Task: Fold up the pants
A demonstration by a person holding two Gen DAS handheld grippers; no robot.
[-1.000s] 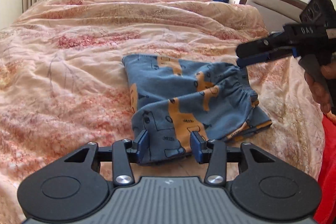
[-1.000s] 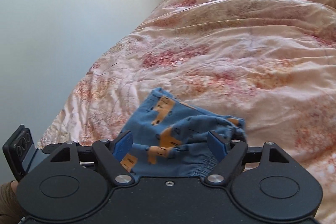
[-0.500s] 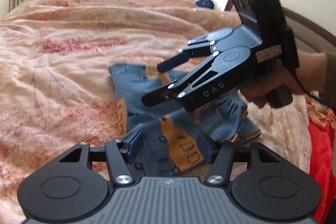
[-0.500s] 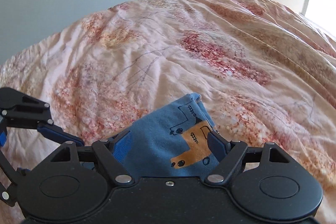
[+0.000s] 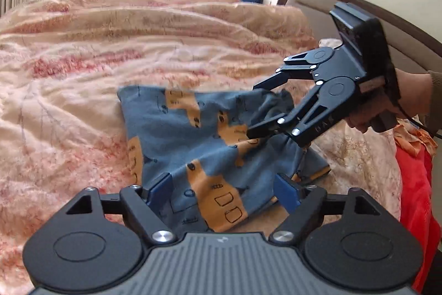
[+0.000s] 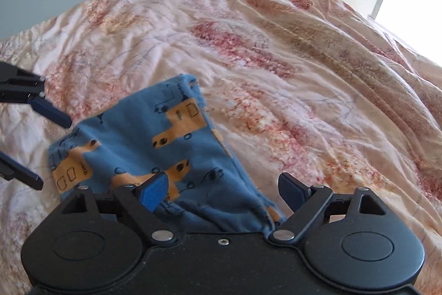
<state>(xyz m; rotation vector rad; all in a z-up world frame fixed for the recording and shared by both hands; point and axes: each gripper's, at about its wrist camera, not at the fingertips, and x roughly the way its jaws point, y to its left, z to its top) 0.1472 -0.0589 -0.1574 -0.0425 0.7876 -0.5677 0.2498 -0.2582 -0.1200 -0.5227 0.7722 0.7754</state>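
Both claws are opening: the left claw (image 5: 223, 191) straddles the near edge of the folded pants (image 5: 199, 134), the right claw (image 5: 252, 112) their gathered waist, gripping nothing. Soft blue-and-orange pants lie on a rumpled floral quilt (image 5: 83, 73); a red cloth (image 5: 417, 184) lies beside.

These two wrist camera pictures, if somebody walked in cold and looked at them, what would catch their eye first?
First, the blue pants with orange vehicle prints, lying folded and rumpled on the pink floral bedspread. Next, the black right gripper, held in a hand, reaching in over the gathered waistband end, its jaws opening around the fabric. The left gripper sits at the near edge of the pants, jaws opening too.
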